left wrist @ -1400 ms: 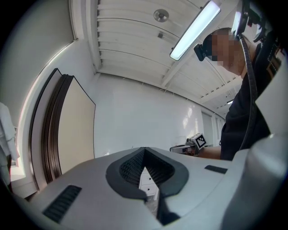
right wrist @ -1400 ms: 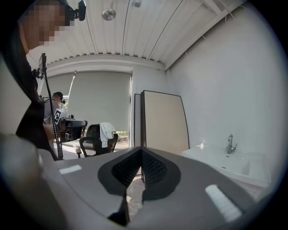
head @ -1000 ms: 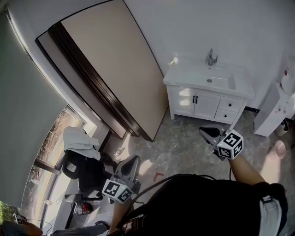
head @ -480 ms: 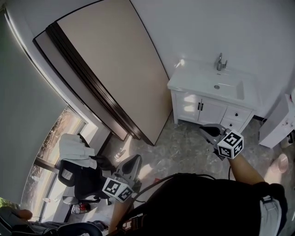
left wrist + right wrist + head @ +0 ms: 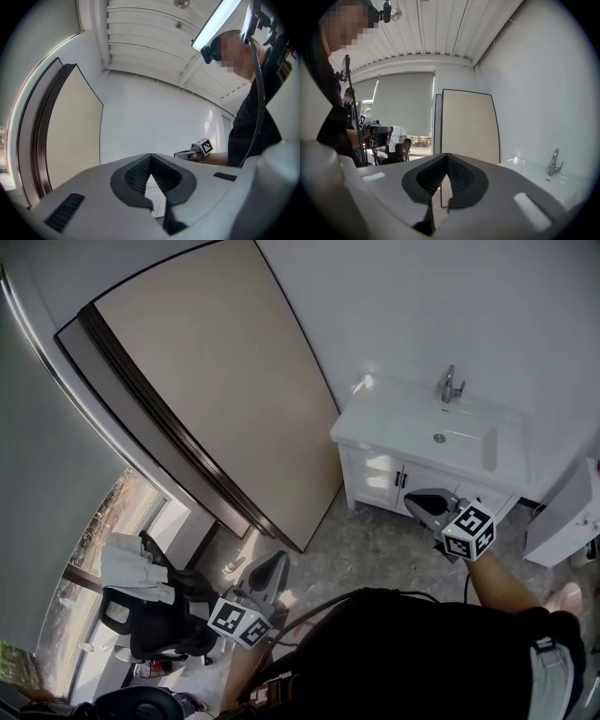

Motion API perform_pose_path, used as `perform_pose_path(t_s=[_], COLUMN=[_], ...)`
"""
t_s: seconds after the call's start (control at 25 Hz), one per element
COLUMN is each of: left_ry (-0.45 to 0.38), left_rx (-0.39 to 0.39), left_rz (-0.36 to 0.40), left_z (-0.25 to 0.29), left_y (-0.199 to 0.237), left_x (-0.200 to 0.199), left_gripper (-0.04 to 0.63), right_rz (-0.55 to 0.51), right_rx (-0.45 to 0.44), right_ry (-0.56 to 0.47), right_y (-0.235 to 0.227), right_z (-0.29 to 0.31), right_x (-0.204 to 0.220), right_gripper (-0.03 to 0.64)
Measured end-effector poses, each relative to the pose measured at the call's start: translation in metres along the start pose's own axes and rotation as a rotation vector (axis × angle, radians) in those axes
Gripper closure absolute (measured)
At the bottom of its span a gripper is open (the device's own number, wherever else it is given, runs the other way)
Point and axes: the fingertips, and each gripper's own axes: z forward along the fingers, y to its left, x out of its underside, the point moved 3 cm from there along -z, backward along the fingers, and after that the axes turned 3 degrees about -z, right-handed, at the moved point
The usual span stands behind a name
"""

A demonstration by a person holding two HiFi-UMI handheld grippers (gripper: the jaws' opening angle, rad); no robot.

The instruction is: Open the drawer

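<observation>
A white vanity (image 5: 375, 432) with a sink and a faucet (image 5: 452, 385) stands against the far wall at the right. Its front shows two doors (image 5: 382, 474); the drawers at its right end are mostly hidden behind my right gripper (image 5: 424, 502). That gripper is in the air in front of the vanity, apart from it, shut and holding nothing. My left gripper (image 5: 275, 568) hangs lower left over the floor, also shut and holding nothing. In the right gripper view the vanity top (image 5: 534, 176) lies ahead to the right of the closed jaws.
A large beige panel (image 5: 216, 381) leans on the wall left of the vanity. An office chair draped with white cloth (image 5: 141, 601) stands by the window at lower left. A white cabinet (image 5: 572, 512) stands at the right edge. Grey floor (image 5: 375, 549) lies between me and the vanity.
The vanity has drawn nearer and lower in the head view as I move toward it. Both grippers travel along with me, still shut. The chair has slid toward the lower left.
</observation>
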Motion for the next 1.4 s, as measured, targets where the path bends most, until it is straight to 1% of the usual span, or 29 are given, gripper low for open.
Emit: perform_pose_path(t_s=[0.24,0.48,0.64,0.76,0.96,1.16,1.28,1.4], left_ry=[0.032,0.044,0.045,0.048,0.048,0.063,0.066,0.064], left_rx=[0.042,0.105,0.169,0.215,0.271,0.305,0.321,0.322], left_rz=[-0.002,-0.022,-0.031,-0.034,-0.019,-0.023,-0.022,-0.035], left_z=[0.054,0.098,0.127,0.145,0.166,0.175,0.182,0.191], left_y=[0.005,0.044,0.082,0.117,0.179,0.242,0.27,0.295], left_x=[0.006,0.009,0.004,-0.009,-0.028,-0.038,-0.041,-0.042], left_gripper=[0.594,0.594,0.594,0.594,0.594,0.594,0.594,0.594], right_rz=[0.017,0.048,0.047,0.052,0.073,0.074,0.083,0.09], right_rx=[0.032,0.105,0.171,0.216,0.28,0.323,0.344,0.343], right_ry=[0.01,0.038,0.041,0.037,0.03,0.031,0.035,0.047], right_y=[-0.045,-0.076,-0.094,-0.102,-0.113,-0.116,-0.122,-0.127], right_z=[-0.002,0.012,0.035,0.06,0.108,0.161,0.183,0.205], right_x=[0.011,0.022,0.015,0.002,-0.013,-0.025,-0.026,-0.026], right_gripper=[0.62,0.62,0.62,0.62,0.62,0.62,0.62,0.62])
